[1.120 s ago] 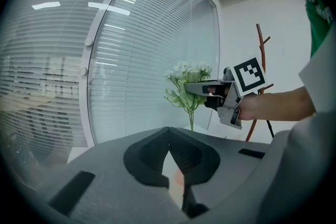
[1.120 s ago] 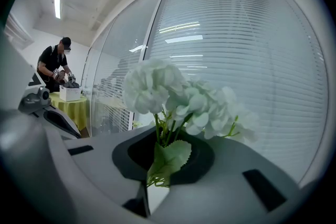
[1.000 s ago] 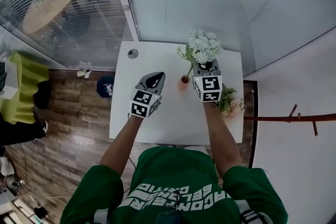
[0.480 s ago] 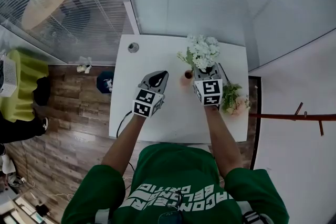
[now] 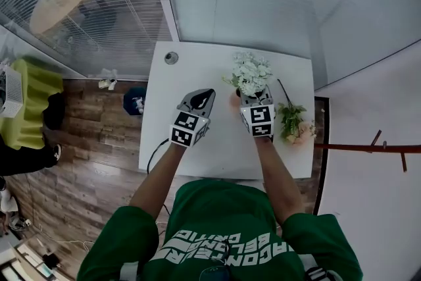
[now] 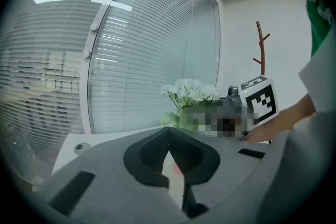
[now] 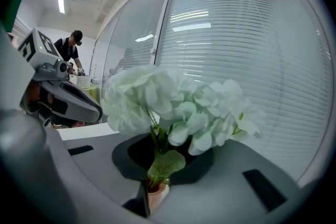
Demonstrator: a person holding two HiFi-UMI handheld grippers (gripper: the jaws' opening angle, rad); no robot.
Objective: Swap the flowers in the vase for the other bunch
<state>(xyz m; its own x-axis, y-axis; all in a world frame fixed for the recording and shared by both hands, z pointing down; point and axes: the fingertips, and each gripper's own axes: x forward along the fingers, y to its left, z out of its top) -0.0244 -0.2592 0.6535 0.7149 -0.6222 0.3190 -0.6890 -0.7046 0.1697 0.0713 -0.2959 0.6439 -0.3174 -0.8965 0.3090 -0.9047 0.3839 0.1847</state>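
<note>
Right gripper view alone shows the stems of the white bunch (image 7: pixel 173 107) meeting the mouth of the pink vase (image 7: pixel 156 194), with the right tool (image 7: pixel 157 176) pinching those stems. Head view adds the pink bunch (image 5: pixel 294 125) lying on the worktop (image 5: pixel 217 141). The left tool (image 6: pixel 169 162) is pressed together, empty, hovering, tilted slightly downward.

right gripper (image 5: pixel 254 97) lowered, white flowers (image 5: pixel 248 72) down, stems now at vase (image 5: pixel 234 99) mouth

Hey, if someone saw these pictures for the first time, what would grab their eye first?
The white flowers, clamped in the right tool over the small pink vase mid-table. Next, the pink bunch lying at the table's right edge, and the left tool, shut and empty, left of the vase.
</note>
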